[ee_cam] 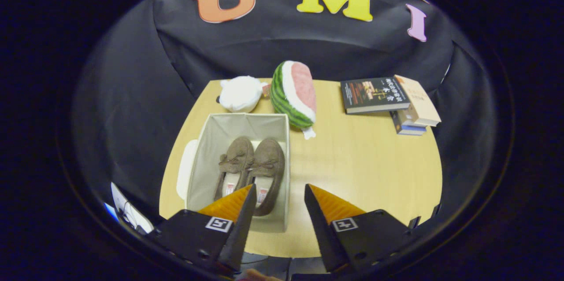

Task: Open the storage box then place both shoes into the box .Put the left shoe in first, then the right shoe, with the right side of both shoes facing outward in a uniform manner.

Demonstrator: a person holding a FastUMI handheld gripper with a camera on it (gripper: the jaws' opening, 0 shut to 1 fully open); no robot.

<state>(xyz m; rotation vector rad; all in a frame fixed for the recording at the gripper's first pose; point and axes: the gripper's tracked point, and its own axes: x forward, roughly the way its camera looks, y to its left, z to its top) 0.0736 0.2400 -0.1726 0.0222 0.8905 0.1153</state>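
Open grey fabric storage box [210,162] on round pale wooden surface [365,162]: two brown suede moccasin shoes [252,164] side by side inside. Beyond box: white plush toy [240,93], watermelon-slice plush [294,94]. Right of box: stacked books [390,98]. Gripper [276,197]: fingers apart, empty, over box's near right corner.

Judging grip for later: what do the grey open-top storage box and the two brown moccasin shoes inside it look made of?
Grey open-top storage box: seemingly fabric, matte, with soft thin walls. Two brown moccasin shoes: apparently suede or fleece, with a fuzzy nap and bow laces. Gripper is open, empty.
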